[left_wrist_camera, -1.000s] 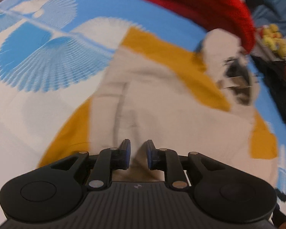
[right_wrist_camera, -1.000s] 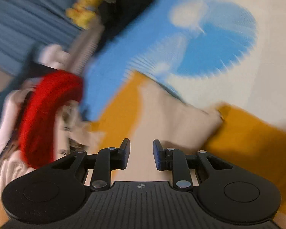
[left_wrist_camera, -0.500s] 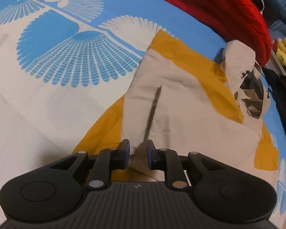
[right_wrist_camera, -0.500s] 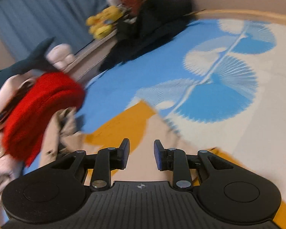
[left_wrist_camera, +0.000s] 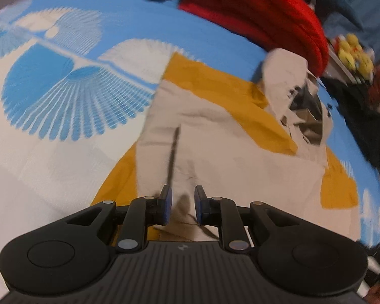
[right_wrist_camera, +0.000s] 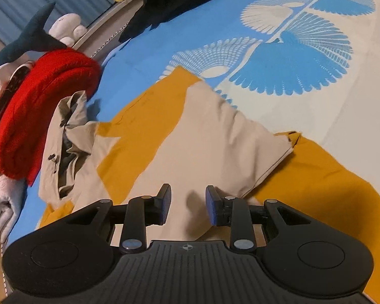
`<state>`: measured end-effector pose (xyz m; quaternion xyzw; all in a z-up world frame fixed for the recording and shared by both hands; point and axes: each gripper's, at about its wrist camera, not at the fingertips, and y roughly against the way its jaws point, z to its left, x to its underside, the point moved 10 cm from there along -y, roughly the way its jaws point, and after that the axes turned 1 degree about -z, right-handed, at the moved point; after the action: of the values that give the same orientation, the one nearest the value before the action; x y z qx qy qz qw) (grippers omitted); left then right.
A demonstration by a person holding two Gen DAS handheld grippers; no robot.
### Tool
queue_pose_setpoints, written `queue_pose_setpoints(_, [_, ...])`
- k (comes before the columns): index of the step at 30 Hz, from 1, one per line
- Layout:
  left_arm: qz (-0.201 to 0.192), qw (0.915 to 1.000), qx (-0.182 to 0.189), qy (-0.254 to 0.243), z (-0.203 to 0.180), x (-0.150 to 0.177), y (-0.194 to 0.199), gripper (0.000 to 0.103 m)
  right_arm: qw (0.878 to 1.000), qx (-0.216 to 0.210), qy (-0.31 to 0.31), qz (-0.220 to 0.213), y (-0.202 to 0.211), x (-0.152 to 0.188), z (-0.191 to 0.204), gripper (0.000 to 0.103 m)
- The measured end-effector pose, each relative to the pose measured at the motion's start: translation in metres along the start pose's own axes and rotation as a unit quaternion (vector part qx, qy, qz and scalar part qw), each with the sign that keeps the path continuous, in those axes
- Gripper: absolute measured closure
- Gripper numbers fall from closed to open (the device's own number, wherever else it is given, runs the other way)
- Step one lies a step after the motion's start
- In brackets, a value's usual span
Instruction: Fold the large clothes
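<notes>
A beige and mustard-yellow jacket (left_wrist_camera: 223, 136) lies spread on the blue and white bedspread (left_wrist_camera: 50, 96), its collar (left_wrist_camera: 304, 101) toward the far side. It also shows in the right wrist view (right_wrist_camera: 210, 141), with a beige panel folded over the yellow part. My left gripper (left_wrist_camera: 182, 206) is open and empty, just above the jacket's near beige edge. My right gripper (right_wrist_camera: 187, 207) is open and empty, low over the beige panel.
A folded red knit garment (left_wrist_camera: 261, 10) (right_wrist_camera: 38, 106) lies by the collar. Grey-white clothes (right_wrist_camera: 0, 197) sit beside it. Black clothing (right_wrist_camera: 169, 2), yellow plush toys (left_wrist_camera: 352, 53) and a shark plush (right_wrist_camera: 30, 40) line the bed's far edge.
Both grippers stayed open. The left view has shifted slightly over the jacket. The right gripper has swung and tipped down toward the beige panel.
</notes>
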<state>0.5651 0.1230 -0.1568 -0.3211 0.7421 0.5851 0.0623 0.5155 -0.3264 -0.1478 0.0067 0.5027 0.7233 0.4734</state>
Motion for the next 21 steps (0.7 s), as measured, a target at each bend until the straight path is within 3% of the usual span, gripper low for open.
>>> queue_pose_setpoints(3, [-0.007,0.9997,-0.003,-0.022,-0.008,0.002,-0.006,0.084,1.0,-0.003,0.017,-0.002,0.004,-0.002,0.005,0.071])
queue_pose_setpoints(7, [0.034,0.9987,-0.038,-0.005,0.009,0.024,-0.032,0.084,1.0,-0.005,0.016,0.001,0.012,-0.007,0.007,0.071])
queue_pose_setpoints(9, [0.034,0.9984,-0.045,0.0,0.009,0.026,-0.03,0.084,1.0,-0.004,0.015,0.006,0.016,-0.009,0.008,0.071])
queue_pose_setpoints(12, [-0.007,0.9993,-0.035,-0.013,-0.008,0.01,-0.005,0.084,1.0,-0.006,0.017,0.001,0.029,-0.016,0.01,0.071])
queue_pose_setpoints(15, [-0.064,0.9965,-0.025,-0.047,-0.03,-0.007,0.027,0.083,0.997,0.011,0.067,-0.033,0.048,-0.027,0.018,0.071])
queue_pose_setpoints(18, [-0.108,0.9894,-0.03,-0.091,-0.051,-0.017,0.054,0.083,0.989,0.008,0.131,-0.065,0.068,-0.036,0.033,0.071])
queue_pose_setpoints(21, [-0.151,0.977,-0.031,-0.147,-0.066,-0.022,0.086,0.083,0.981,-0.003,0.172,-0.085,0.085,-0.042,0.044,0.071])
